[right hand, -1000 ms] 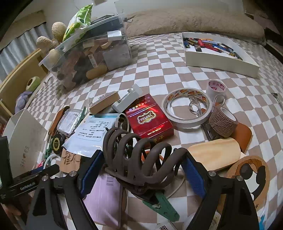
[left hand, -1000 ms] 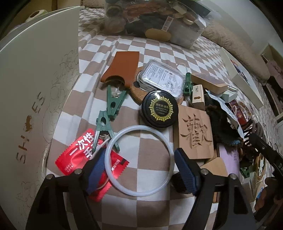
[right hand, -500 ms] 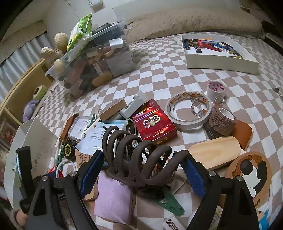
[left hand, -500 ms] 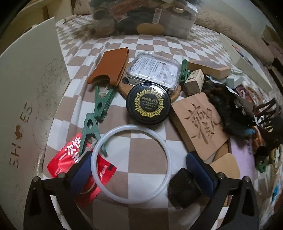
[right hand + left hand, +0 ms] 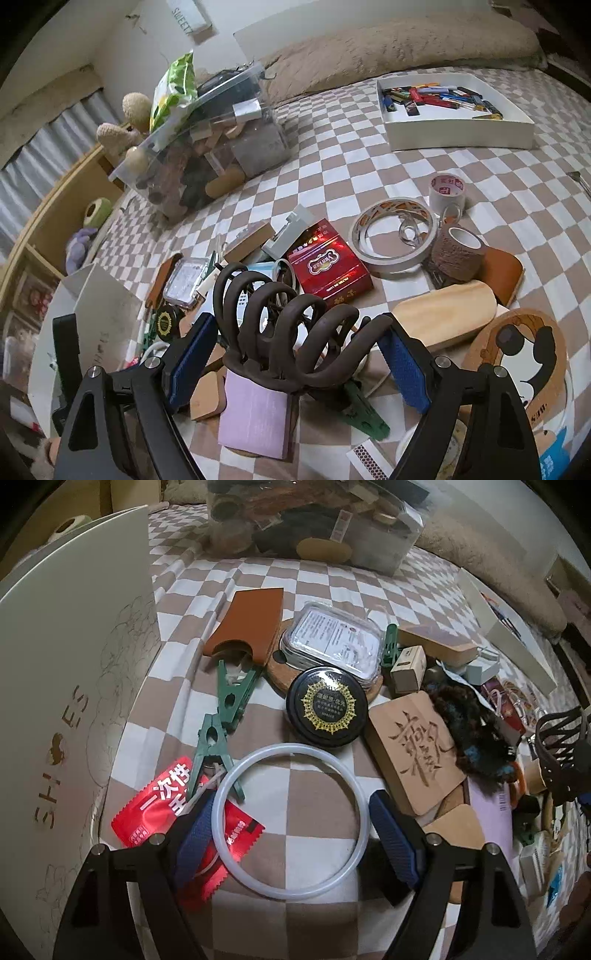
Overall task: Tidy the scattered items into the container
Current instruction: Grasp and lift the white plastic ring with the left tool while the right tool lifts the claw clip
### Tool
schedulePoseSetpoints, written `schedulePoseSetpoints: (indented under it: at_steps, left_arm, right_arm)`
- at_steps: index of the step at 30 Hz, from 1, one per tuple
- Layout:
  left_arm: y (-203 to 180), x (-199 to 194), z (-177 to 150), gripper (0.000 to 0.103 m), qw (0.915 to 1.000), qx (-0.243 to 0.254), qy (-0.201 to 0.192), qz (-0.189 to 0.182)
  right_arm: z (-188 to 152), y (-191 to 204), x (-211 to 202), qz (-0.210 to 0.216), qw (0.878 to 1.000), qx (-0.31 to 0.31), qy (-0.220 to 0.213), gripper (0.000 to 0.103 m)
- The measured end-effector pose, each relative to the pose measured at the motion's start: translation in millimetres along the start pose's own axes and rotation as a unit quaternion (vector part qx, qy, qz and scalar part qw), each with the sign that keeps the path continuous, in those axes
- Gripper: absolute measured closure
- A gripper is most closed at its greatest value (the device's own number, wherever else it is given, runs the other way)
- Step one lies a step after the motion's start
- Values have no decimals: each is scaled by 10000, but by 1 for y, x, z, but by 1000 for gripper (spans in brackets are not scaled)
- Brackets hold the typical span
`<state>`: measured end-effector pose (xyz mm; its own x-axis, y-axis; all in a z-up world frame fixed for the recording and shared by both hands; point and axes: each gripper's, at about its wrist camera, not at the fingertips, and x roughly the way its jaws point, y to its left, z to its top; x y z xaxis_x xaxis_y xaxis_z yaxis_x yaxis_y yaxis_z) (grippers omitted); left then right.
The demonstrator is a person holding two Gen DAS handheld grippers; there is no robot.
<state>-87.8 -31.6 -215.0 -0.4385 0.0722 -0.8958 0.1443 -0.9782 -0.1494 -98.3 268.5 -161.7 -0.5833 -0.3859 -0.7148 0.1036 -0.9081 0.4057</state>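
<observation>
My right gripper [image 5: 299, 365] is shut on a dark brown claw hair clip [image 5: 284, 325] and holds it above the cluttered checkered bed; the clip also shows at the right edge of the left wrist view [image 5: 561, 753]. My left gripper [image 5: 291, 834] is open and empty, its blue pads on either side of a white ring [image 5: 221, 801] that lies on the cover. A clear plastic bin [image 5: 207, 155] filled with items stands at the back, also seen in the left wrist view [image 5: 314, 520].
Near the left gripper lie a red sachet [image 5: 147, 812], green clips [image 5: 214, 746], a black round tin [image 5: 327, 706], a carved wooden block [image 5: 417, 749] and a white shoe-box lid [image 5: 70, 686]. A red box [image 5: 328, 266], tape rolls [image 5: 391, 236] and a white tray [image 5: 458, 125] lie farther right.
My right gripper has lifted the hair clip higher and toward the left. My left gripper has shifted a little over the white ring and stays open.
</observation>
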Motion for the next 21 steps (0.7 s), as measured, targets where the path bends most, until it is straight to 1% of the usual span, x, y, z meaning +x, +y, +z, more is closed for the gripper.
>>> schedulePoseSetpoints:
  at_steps: [6,12,17,19,21]
  left_arm:
    - [7,-7,2,20,9995,-212,-27,-234]
    - [12,-14,0,20,9988,-329,-74,-353]
    - [11,-26,-1,20,9985,-254,-296,-394]
    - [8,-34,-1,20,9980,-161,-484,-378]
    - [5,-42,-2,20,9968,-95,-640,-470]
  right_arm:
    - [2,-5,-9,117,9998,141,-115,16]
    - [2,-8,-17,238,9993,219,-209,16]
    - [2,-11,-24,311,9988,270,-264,16]
    - [1,-10,-26,340,9986,276,-294,16]
    - [1,-10,-29,370,9984,274,-313,16]
